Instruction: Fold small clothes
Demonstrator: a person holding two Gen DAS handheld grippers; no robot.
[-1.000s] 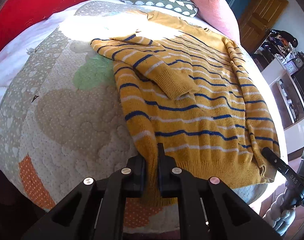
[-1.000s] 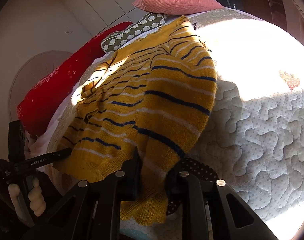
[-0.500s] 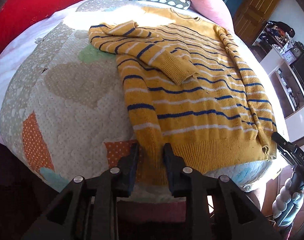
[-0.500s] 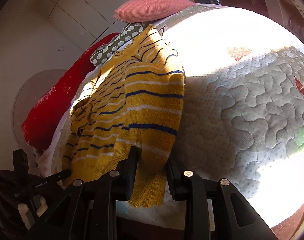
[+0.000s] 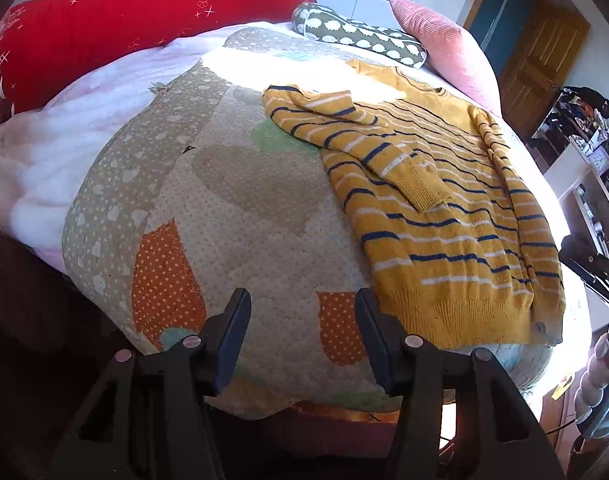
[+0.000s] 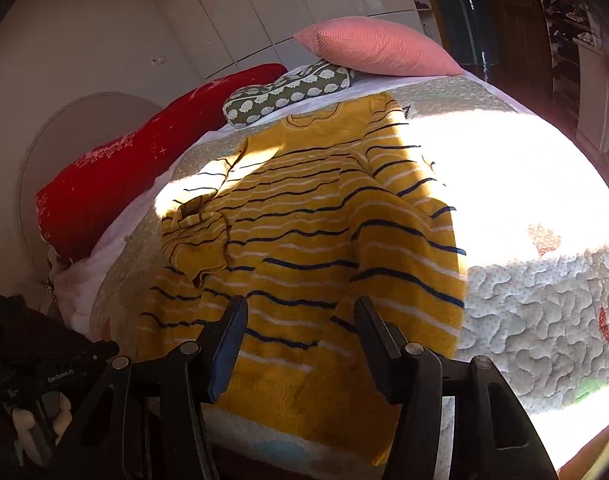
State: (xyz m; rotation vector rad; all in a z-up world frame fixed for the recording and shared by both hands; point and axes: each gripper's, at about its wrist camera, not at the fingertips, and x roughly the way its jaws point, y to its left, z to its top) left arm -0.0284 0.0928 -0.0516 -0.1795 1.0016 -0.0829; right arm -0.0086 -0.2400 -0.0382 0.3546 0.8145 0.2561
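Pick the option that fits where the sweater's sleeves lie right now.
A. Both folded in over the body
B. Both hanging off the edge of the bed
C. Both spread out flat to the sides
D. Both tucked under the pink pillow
A: on the sweater, one sleeve crosses the chest with its cuff on the stripes, and the other sleeve lies along the opposite side.

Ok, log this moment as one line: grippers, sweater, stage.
left gripper: open, empty, jaws just opened | right gripper: open, empty, jaws just opened | sweater: flat on quilt, both sleeves folded in | stage: hem released
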